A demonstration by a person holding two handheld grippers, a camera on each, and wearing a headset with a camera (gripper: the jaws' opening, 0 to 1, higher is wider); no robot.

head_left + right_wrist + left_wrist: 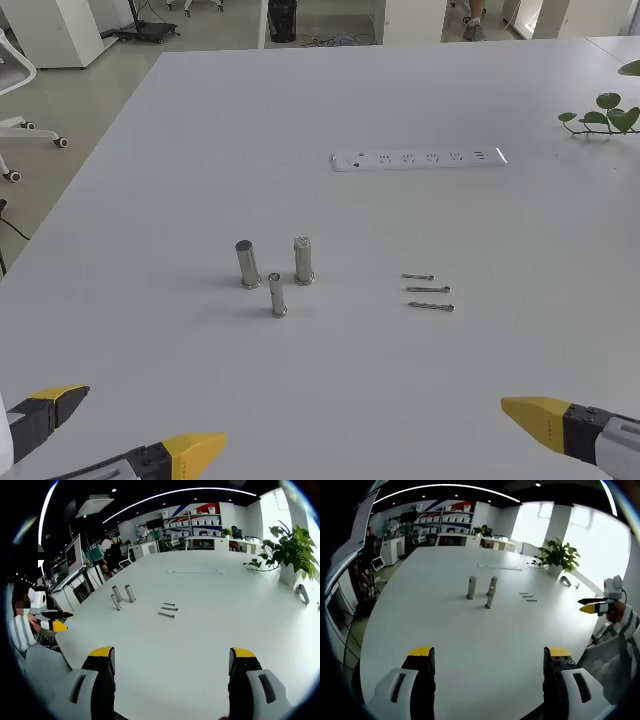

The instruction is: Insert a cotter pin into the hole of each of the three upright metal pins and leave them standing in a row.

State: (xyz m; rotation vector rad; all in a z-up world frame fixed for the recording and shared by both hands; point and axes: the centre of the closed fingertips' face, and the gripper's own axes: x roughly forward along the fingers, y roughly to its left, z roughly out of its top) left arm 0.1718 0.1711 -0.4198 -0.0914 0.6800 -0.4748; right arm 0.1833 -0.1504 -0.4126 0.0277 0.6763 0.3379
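The left gripper (pixel 490 651) has two thick jaws. Each one has a pale grey moulded shell, a black inner face and a yellow cap on the tip. The right gripper (pixel 172 653) is made the same way, with grey shells, black inner sides and yellow caps. In the head view, at 7 and 4 o'clock, the tips look like pointed yellow wedges on black stems. The person wears a sleeve (pixel 626 626) with white and dark stripes, seen at 3 o'clock in the left gripper view.
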